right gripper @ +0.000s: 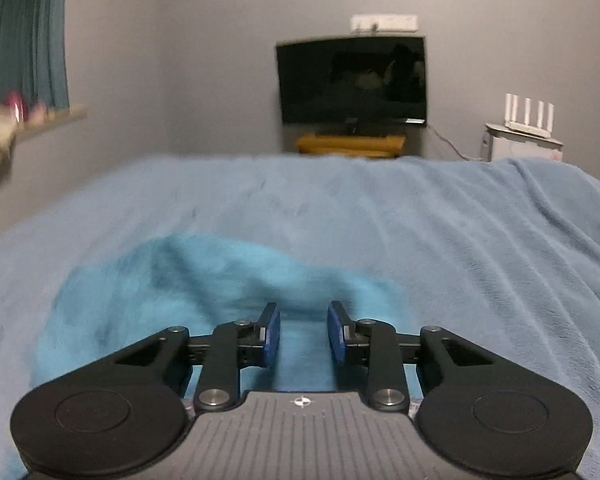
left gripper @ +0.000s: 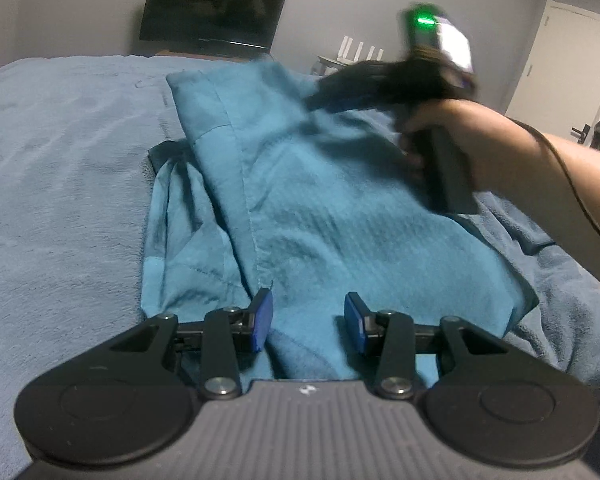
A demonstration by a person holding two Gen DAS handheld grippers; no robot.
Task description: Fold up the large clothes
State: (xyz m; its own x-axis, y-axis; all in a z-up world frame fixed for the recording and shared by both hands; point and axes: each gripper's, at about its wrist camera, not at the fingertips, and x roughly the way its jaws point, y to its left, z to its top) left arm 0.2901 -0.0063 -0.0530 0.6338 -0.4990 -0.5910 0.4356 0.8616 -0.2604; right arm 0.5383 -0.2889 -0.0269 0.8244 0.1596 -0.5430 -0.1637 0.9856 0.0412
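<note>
We count one teal garment (left gripper: 312, 216), partly folded, lying on one blue blanket (left gripper: 60, 184), plus one dark TV (right gripper: 352, 80) at the far wall. Left gripper (left gripper: 308, 320) clamps a bunched fold of the garment. Right gripper (right gripper: 303, 334) hangs above the garment, jaws parted, nothing between them.

The teal garment (left gripper: 340, 216) is showing thin, matt woven cloth with a faint ribbed weave and stitched seams. The bed's blanket (left gripper: 60, 184) is looking plush and fuzzy. The left claw (left gripper: 309, 320) is wearing matt black plastic arms, shiny metal rivets and blue rubbery pads (left gripper: 262, 318). The television (right gripper: 352, 80) is gleaming glossy black.
</note>
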